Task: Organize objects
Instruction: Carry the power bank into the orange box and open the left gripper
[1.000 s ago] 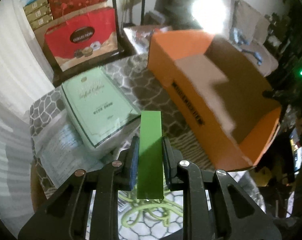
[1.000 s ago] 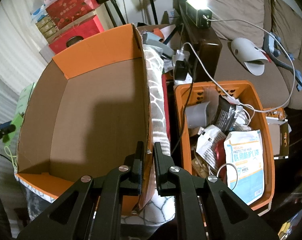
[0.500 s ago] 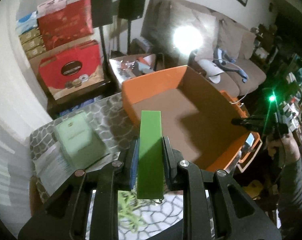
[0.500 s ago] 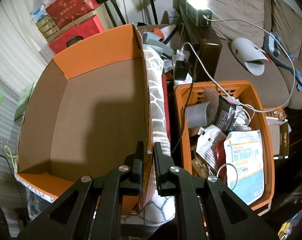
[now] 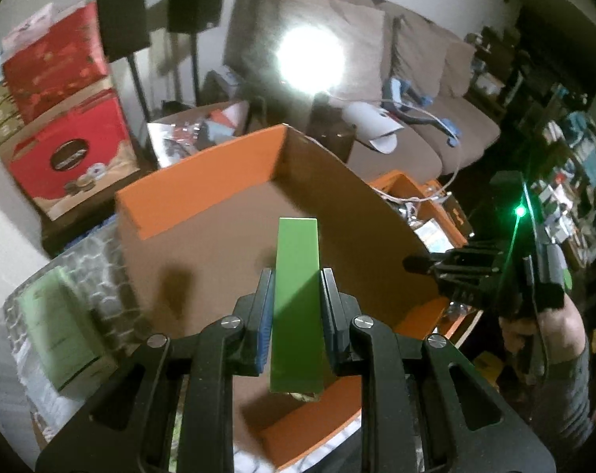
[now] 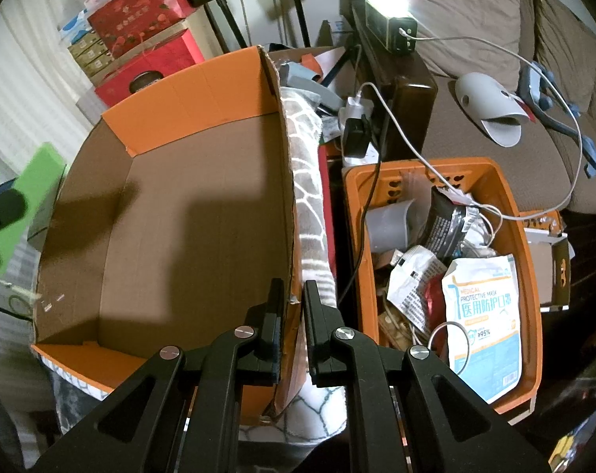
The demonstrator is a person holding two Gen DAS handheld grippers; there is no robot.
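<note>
Step in hand: carrying item to container. My left gripper [image 5: 297, 276] clamps a green box [image 5: 297, 299], slim, flat, plain-faced, held above the empty orange carton [image 5: 203, 173]. My right gripper [image 6: 294, 295] pinches the carton's near wall [image 6: 288, 213], steadying it. Next move, as I judge: lower the green box to the carton floor, then release.

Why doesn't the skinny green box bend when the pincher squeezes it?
The green box probably is stiff: its edges look straight between the left gripper fingers. It seems light, held by its lower half. Tall and narrow, it may tip if stood upright in the orange cardboard box.
</note>
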